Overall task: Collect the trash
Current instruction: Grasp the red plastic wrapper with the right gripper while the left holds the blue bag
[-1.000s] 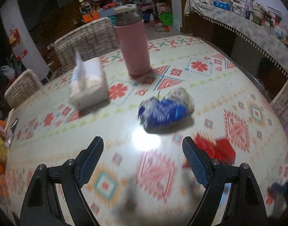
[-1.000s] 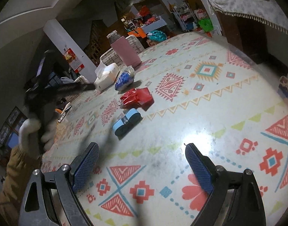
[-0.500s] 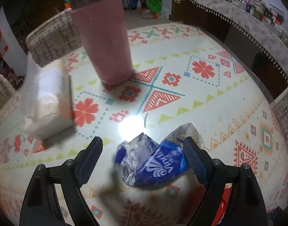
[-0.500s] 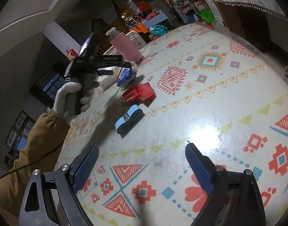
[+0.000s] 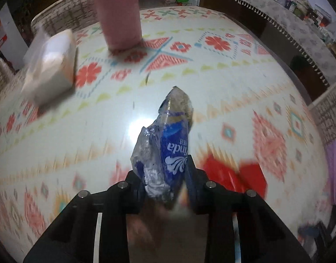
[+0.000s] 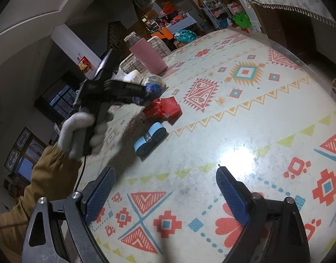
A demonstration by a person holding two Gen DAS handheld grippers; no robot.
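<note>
Between the left gripper's (image 5: 164, 176) pinching jaws, a blue wrapper (image 5: 168, 140) reads "inda"; right gripper's (image 6: 165, 194) jaws spread.

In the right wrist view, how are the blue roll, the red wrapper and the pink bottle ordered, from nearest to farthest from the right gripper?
From the right gripper:
1. Blue roll, just ahead, slightly left.
2. Red wrapper, right behind the roll.
3. Pink bottle, standing upright at the table's far side.

Left gripper (image 5: 164, 179) fingers pinched together (gloved hand (image 6: 80, 129) holding it); right gripper (image 6: 165, 188) spread.
</note>
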